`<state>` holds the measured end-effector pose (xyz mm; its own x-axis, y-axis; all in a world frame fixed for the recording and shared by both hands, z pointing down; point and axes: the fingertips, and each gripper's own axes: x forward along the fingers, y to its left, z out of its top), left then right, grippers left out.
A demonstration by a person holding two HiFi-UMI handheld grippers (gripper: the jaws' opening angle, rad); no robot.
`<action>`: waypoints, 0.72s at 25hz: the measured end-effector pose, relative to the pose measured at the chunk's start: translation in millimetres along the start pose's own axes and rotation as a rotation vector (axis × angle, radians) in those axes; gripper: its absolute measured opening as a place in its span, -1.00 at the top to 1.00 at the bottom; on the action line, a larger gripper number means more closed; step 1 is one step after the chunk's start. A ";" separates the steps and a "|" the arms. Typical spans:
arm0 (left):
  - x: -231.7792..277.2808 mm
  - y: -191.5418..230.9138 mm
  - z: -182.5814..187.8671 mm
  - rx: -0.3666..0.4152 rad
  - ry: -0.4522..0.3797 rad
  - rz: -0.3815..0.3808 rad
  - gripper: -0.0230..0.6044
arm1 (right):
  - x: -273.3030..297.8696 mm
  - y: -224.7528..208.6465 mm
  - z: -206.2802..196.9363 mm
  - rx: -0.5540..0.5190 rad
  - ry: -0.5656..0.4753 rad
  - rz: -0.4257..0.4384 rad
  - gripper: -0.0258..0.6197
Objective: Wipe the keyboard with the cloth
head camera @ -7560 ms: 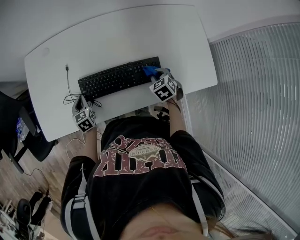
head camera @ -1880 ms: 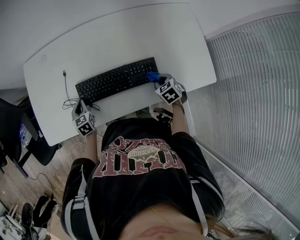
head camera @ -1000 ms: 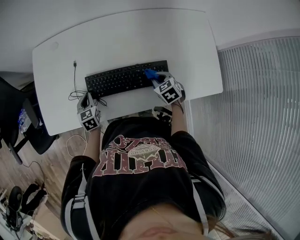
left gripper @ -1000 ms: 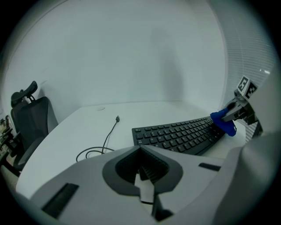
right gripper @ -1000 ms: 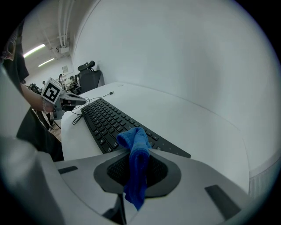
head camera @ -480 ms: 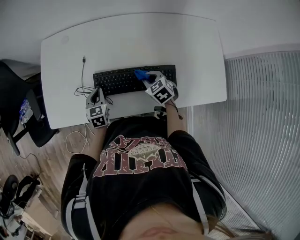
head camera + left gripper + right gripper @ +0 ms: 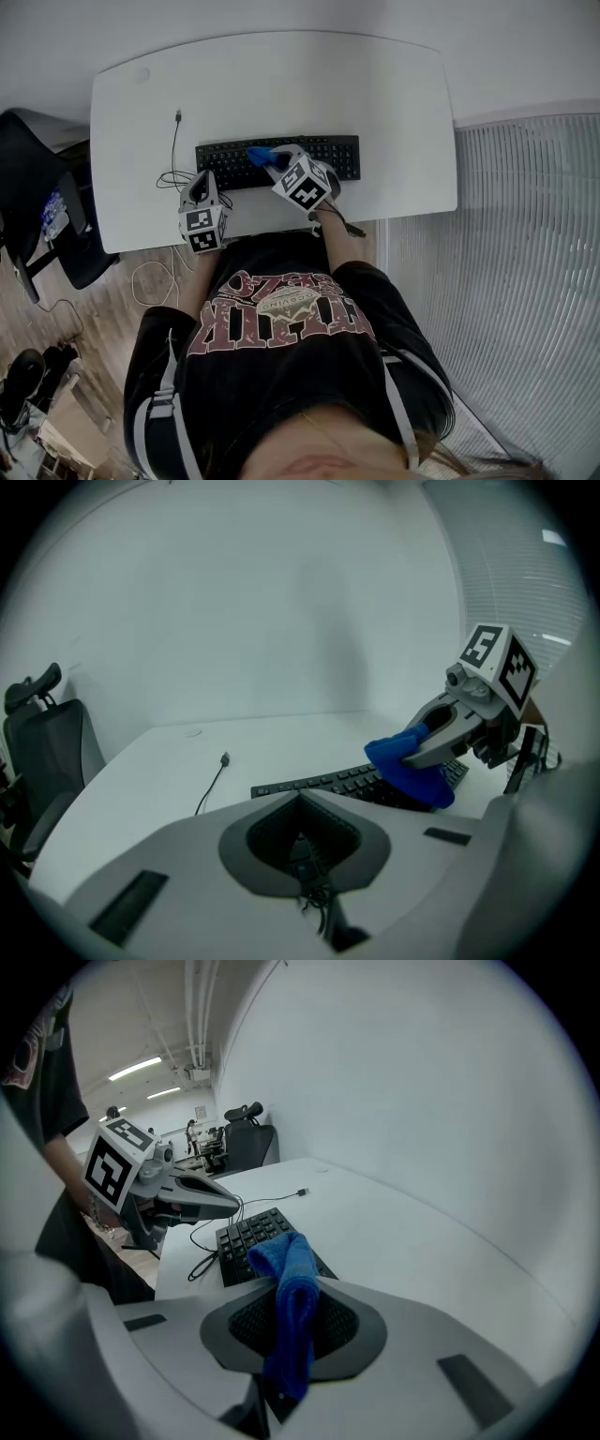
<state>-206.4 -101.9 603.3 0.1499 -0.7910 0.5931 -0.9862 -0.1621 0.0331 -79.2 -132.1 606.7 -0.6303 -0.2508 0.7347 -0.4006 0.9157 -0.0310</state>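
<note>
- The keyboard (image 7: 328, 156), black and full-length, lies across the middle of a white desk (image 7: 384, 84), nearer the person's edge than the far edge.
- The right gripper (image 7: 268, 160) reaches over the keyboard from the near side, left of its middle. Its jaws are clamped on a blue cloth (image 7: 257, 154).
- A strip of the cloth runs back between the jaws. Its bunched front end hangs past the tips and rests on the keys.
- The left gripper (image 7: 199, 182) sits at the keyboard's near left corner with its jaws closed together and nothing between them. Whether it touches the keyboard cannot be told.
- A thin black cable (image 7: 174, 148) lies left of the keyboard. It is loosely coiled beside that end, partly under the left gripper. One strand runs away over the desk and ends in a plug beyond the keyboard's far left corner.
- Obstructions: from above, the right gripper and its marker cube (image 7: 305, 182) cover part of the keyboard's near edge, and the cloth covers a patch of keys. In the left gripper view, that gripper's own body hides the nearer part of the keyboard.
- The rest of the desk around the keyboard is bare white surface.
- Surroundings: a black office chair (image 7: 33, 178) stands off the desk, well to the keyboard's left, on a wood floor (image 7: 89, 323). Ribbed white flooring (image 7: 525, 281) lies off the desk to the keyboard's right.
</note>
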 end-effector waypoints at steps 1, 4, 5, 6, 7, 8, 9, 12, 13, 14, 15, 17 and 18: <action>-0.8 -2.6 4.4 0.000 -0.010 -0.007 0.83 | 0.8 2.1 4.9 0.001 -0.012 0.005 0.72; -0.3 -11.0 17.7 0.004 -0.035 -0.035 0.83 | 2.0 5.8 17.6 -0.004 -0.038 0.009 0.72; 0.6 -13.3 21.3 0.005 -0.041 -0.043 0.83 | 2.3 6.1 21.0 -0.009 -0.042 0.005 0.72; 1.9 -15.2 24.5 0.006 -0.046 -0.050 0.83 | 2.5 6.0 24.1 -0.015 -0.045 0.000 0.72; 3.3 -16.9 27.6 0.007 -0.051 -0.057 0.83 | 2.5 5.5 27.3 -0.021 -0.048 -0.007 0.72; 4.8 -18.5 30.8 0.008 -0.055 -0.063 0.83 | 2.2 4.8 30.3 -0.023 -0.052 -0.014 0.72; 6.2 -20.1 34.3 0.008 -0.059 -0.069 0.83 | 1.5 4.1 33.2 -0.024 -0.057 -0.020 0.72; 9.3 -26.2 47.7 0.011 -0.079 -0.089 0.83 | -1.3 2.5 39.7 -0.024 -0.066 -0.033 0.72; 10.1 -28.6 53.0 0.013 -0.089 -0.097 0.83 | -2.6 1.7 41.7 -0.023 -0.070 -0.038 0.72; 10.8 -31.2 58.3 0.016 -0.098 -0.104 0.83 | -4.4 0.8 44.0 -0.019 -0.077 -0.044 0.72; 11.4 -33.8 63.3 0.019 -0.106 -0.111 0.83 | -6.7 -0.4 46.6 -0.013 -0.086 -0.049 0.72; 12.7 -38.6 72.6 0.023 -0.122 -0.122 0.83 | -11.9 -3.7 52.9 -0.003 -0.109 -0.061 0.72; 13.3 -40.7 76.8 0.022 -0.130 -0.126 0.83 | -14.8 -6.0 56.2 0.001 -0.124 -0.069 0.72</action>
<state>-159.0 -151.1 548.0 0.2817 -0.8328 0.4765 -0.9574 -0.2768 0.0823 -104.9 -151.5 558.0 -0.6786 -0.3497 0.6459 -0.4461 0.8948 0.0158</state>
